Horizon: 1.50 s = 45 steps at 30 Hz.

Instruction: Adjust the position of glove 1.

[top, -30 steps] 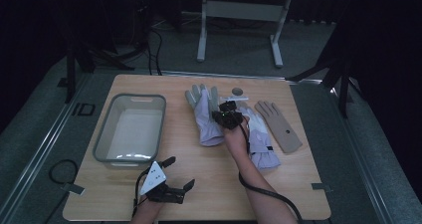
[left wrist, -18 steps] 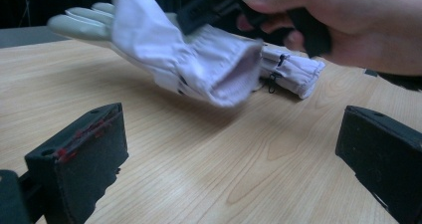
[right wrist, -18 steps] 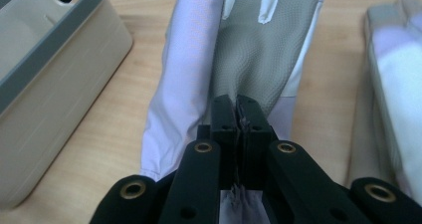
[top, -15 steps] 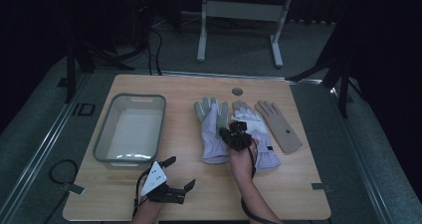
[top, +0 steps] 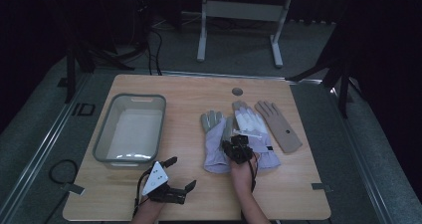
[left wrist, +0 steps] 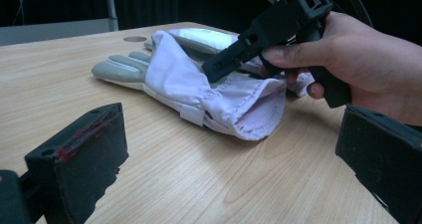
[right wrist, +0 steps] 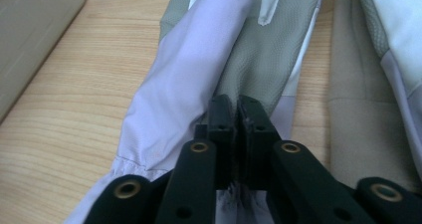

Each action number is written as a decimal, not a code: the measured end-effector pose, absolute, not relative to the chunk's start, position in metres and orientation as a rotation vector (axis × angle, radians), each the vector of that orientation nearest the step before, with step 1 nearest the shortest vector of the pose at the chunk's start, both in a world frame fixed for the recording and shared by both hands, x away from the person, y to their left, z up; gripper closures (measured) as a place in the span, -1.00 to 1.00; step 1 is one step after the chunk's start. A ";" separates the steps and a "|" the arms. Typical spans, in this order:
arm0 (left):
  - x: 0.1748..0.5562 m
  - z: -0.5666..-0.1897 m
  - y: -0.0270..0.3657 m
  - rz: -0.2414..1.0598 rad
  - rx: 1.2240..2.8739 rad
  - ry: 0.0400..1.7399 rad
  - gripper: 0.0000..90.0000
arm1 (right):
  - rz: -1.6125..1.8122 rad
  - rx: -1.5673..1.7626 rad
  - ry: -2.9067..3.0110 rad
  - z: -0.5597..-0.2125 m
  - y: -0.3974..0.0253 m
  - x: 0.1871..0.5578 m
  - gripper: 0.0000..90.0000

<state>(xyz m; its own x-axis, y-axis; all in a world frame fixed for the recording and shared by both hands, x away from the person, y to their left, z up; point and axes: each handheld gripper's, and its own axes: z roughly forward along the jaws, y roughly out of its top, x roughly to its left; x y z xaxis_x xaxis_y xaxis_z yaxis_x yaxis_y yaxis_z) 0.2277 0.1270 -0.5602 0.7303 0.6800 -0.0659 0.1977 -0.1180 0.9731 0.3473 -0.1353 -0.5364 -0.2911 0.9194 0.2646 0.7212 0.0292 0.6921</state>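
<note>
On the counter (top: 199,92), the right tongs (top: 235,148) are clamped on the cuff fabric of the lavender glove (top: 215,139) lying just right of the grey tub (top: 130,128), while the left tongs (top: 171,184) rest spread apart near the front edge.

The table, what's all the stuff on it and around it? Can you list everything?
Table: one, light wood, centre.
Tub: one, clear grey, table's left side, nothing in it.
Lilac gloves: two, pale lilac and grey, middle, lying side by side.
Tan glove: one, flat, right of the lilac ones.
Hole: one, round, table's far edge.
Metal stand: one, grey, floor behind.
Right gripper: black, jaws pinched on a lilac glove's cuff.
Left gripper: black, jaws apart, near edge.
</note>
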 end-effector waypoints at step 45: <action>0.230 -0.561 0.126 0.457 1.679 0.720 -1.00 | 1.101 1.194 2.286 -0.486 -0.292 0.370 0.25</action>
<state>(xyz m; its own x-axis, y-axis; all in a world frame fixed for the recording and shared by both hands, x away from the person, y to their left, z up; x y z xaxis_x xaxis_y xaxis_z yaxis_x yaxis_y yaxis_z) 0.2304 0.1262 -0.5613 0.7319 0.6765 -0.0813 0.2147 -0.1158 0.9698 0.3699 -0.2917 -0.4860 -0.5914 0.8045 0.0553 0.5447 0.3479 0.7631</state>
